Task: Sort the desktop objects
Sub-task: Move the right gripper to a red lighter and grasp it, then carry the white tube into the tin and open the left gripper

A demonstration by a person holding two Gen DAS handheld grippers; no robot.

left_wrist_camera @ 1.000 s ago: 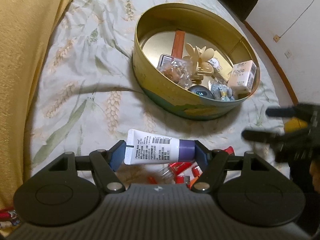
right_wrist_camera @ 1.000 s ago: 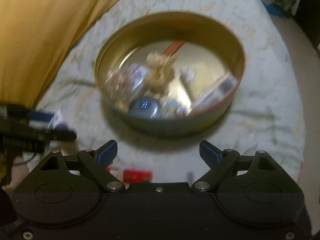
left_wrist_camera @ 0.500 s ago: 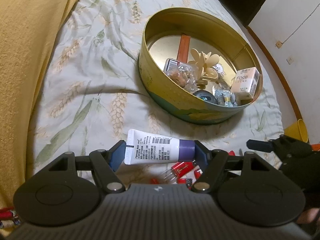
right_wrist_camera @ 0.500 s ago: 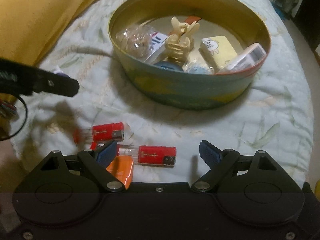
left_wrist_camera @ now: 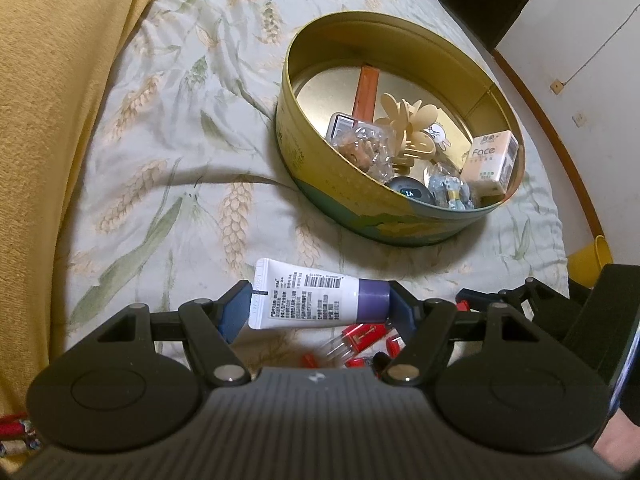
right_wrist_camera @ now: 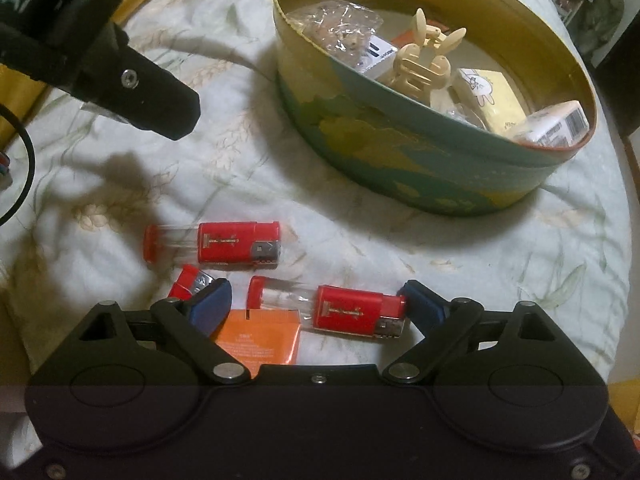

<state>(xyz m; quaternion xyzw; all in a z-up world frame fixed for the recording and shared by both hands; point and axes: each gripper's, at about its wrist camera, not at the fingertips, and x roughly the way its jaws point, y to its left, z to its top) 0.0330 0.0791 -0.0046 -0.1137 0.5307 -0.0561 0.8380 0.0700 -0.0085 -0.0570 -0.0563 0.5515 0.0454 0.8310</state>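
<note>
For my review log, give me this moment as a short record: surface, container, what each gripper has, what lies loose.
surface: leaf-patterned bedspread
container: round tin, open, holding a hair clip, a tissue pack and other small things
left gripper: shut on a white tube with a purple cap, gripped end to end
right gripper: open, jaws just been closing, low around a red lighter
loose: second red lighter, orange packet
</note>
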